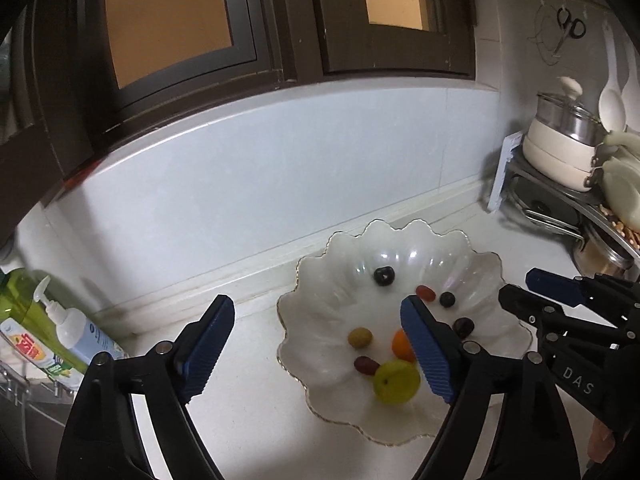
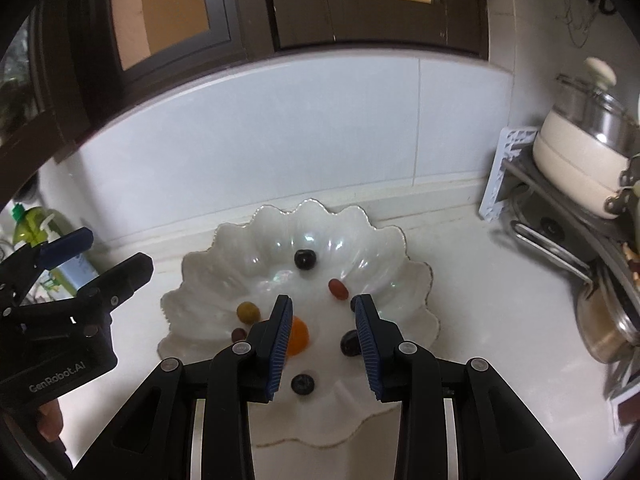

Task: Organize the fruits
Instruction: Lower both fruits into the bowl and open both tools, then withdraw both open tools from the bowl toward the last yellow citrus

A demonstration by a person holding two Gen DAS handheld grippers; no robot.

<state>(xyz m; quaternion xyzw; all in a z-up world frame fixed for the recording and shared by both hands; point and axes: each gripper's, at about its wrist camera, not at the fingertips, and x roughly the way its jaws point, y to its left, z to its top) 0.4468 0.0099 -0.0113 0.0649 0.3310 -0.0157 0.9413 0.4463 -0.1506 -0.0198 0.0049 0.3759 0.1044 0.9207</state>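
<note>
Nearest the cameras, the left gripper stood with its jaws wide apart and nothing between them, and the right gripper was parted more narrowly, also empty, above the scalloped bowl. All the fruit lay inside that bowl on the counter: a yellow-green fruit at the near rim, an orange one just behind it, dark berries and small reddish pieces scattered toward the middle, and one dark berry farthest back. These looked light, round and smooth, apt to roll or squash, so each would probably want a gentle pinch across its widest part. The thin-walled bowl looked brittle.
</note>
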